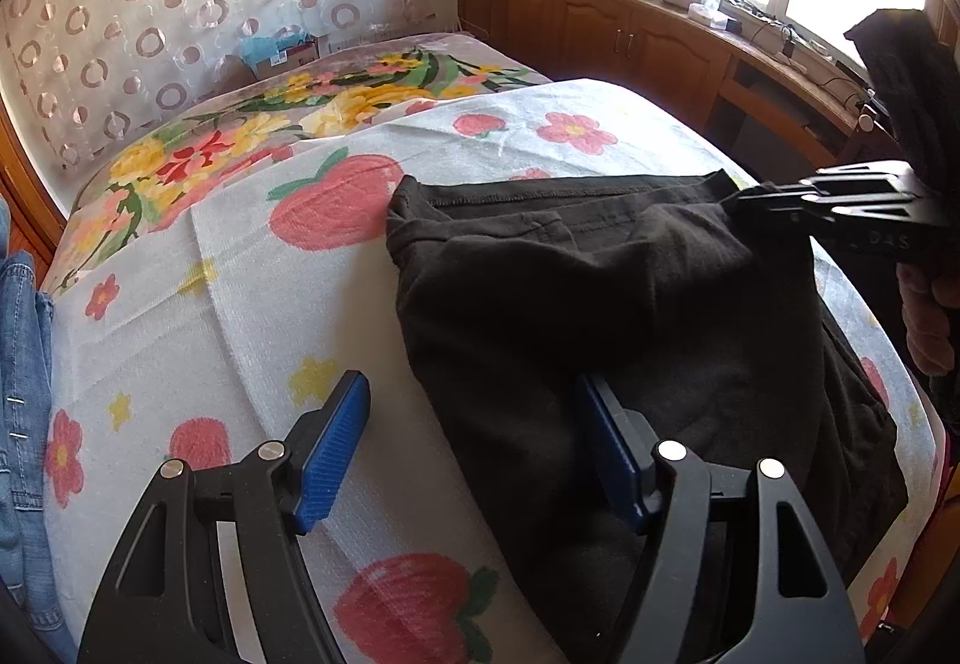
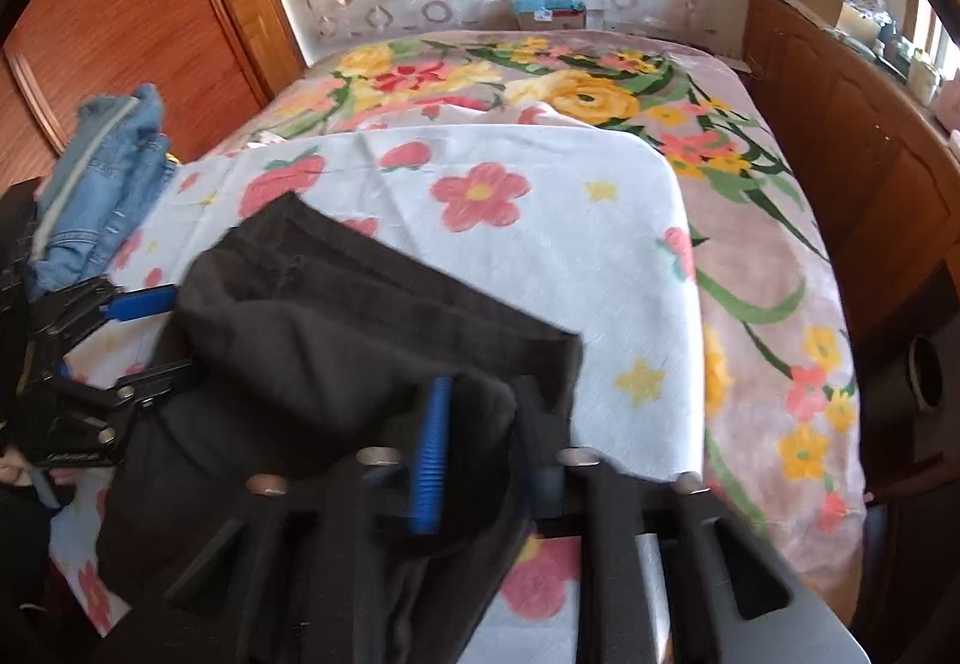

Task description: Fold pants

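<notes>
A bed [image 1: 540, 57] is filling both views, covered by a floral blanket [image 2: 750, 244] with a white towel [image 1: 240, 274] printed with strawberries and flowers lying over it. A pile of blue denim [image 2: 102, 184] is sitting at the bed's left edge, and wooden cabinets are running along the far right wall.

The black pants [image 1: 600, 304] are lying bunched on the towel, toward the person's right half of it, their long axis running roughly from the near edge away toward the hemmed band at the far end.

The right tool [image 2: 480, 448] is clamping a fold of the pants' cloth between its fingers and seems to be lifting that corner; in the left wrist view it is reaching in from the right at the far corner of the cloth.

The left tool [image 1: 474, 442] is standing wide, its left finger over bare towel and its right finger touching or just over the pants' near left edge. So the free edge is lying directly ahead and slightly right of it, and this tool is the nearer one for gripping that side
</notes>
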`<action>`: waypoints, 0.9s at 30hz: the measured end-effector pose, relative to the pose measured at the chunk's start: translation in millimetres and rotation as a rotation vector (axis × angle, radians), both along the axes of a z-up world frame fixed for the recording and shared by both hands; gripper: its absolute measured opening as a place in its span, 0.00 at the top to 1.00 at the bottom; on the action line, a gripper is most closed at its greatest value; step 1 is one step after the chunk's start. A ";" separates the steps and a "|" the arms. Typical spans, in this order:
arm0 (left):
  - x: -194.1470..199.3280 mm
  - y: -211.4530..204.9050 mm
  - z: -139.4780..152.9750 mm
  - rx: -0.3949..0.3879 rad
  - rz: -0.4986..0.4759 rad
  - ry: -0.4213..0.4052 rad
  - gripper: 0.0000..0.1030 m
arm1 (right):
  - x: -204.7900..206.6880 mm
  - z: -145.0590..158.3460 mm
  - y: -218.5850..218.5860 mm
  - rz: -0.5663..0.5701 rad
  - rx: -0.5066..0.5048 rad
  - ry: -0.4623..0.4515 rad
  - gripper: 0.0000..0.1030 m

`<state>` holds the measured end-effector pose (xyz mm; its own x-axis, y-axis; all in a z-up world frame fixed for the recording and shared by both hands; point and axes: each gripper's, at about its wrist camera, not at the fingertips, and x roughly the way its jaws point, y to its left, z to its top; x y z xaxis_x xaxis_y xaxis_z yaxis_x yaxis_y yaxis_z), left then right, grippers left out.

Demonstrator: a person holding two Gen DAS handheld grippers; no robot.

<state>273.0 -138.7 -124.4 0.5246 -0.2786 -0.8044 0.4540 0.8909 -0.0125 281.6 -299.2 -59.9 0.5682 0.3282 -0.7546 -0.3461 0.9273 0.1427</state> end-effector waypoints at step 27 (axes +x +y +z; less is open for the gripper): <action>-13.9 6.0 14.2 -0.019 -0.012 -0.032 0.31 | -94.3 9.1 14.5 0.086 -0.020 -0.046 0.88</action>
